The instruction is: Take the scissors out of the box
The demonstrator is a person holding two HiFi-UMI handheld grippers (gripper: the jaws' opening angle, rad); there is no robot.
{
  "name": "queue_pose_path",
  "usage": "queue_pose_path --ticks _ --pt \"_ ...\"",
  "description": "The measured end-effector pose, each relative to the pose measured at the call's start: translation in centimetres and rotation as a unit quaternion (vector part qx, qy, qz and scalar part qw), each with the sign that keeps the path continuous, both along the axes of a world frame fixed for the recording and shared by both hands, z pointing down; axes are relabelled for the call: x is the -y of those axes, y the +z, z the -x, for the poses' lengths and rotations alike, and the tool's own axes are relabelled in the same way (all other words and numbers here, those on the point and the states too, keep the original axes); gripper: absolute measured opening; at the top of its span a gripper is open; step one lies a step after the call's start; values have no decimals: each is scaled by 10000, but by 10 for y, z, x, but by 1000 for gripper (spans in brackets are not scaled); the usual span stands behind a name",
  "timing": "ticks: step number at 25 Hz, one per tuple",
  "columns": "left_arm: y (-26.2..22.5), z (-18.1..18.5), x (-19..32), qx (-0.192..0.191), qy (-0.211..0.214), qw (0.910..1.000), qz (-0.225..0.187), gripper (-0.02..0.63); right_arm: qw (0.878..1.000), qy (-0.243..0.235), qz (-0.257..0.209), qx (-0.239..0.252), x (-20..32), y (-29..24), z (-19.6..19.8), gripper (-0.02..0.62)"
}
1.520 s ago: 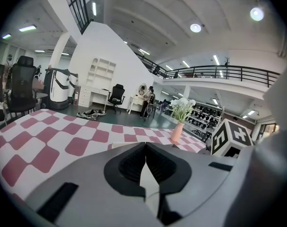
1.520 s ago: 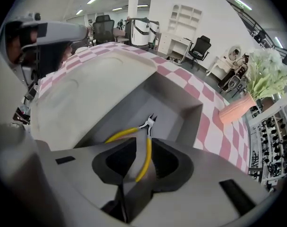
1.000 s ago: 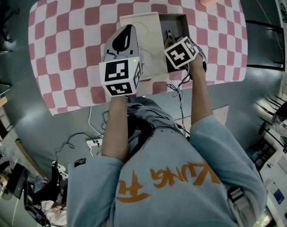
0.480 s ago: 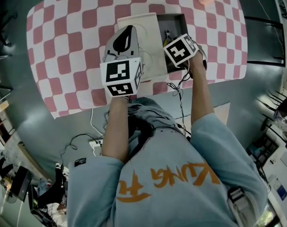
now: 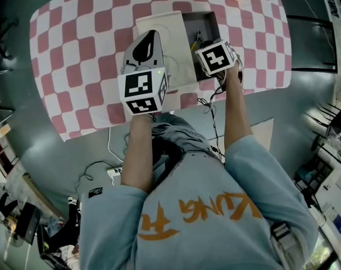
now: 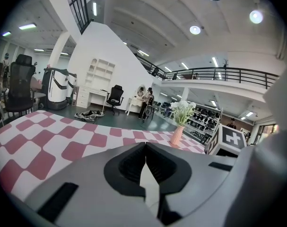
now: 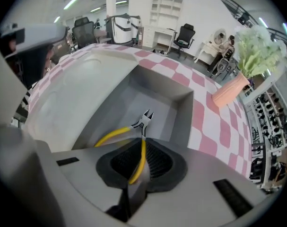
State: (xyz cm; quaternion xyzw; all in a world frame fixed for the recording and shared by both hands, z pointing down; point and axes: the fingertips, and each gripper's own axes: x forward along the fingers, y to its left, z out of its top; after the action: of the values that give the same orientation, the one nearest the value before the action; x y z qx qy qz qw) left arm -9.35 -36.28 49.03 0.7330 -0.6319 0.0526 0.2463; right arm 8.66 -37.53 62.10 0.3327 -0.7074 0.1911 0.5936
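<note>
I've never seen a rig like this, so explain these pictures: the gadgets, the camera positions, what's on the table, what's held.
No robot here: a person holds a two-jaw gripper in each hand. The top-down picture comes from a camera on the person's head; the other two come from cameras riding on the grippers. On the checkered tablecloth sits an open box, its lid alongside, and a pink vase of flowers. The right gripper is closing its jaws on a yellow handle of the scissors inside the box. The left gripper is shut, empty, over the lid.
</note>
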Motion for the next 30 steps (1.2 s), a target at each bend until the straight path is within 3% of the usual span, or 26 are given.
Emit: queue_pose_path --ticks 9,17,30 --pt "-8 -11 -23 -40 -11 9999 -109 20 9887 683 -1046 827 6 -46 -8 28" --pt "-28 -18 -50 -66 -53 9994 -345 20 9760 801 -1942 580 -8 -95 -21 28" --pt "-79 -24 -102 99 -109 9960 -887 20 9381 1159 -3016 1250 -52 -175 -35 28"
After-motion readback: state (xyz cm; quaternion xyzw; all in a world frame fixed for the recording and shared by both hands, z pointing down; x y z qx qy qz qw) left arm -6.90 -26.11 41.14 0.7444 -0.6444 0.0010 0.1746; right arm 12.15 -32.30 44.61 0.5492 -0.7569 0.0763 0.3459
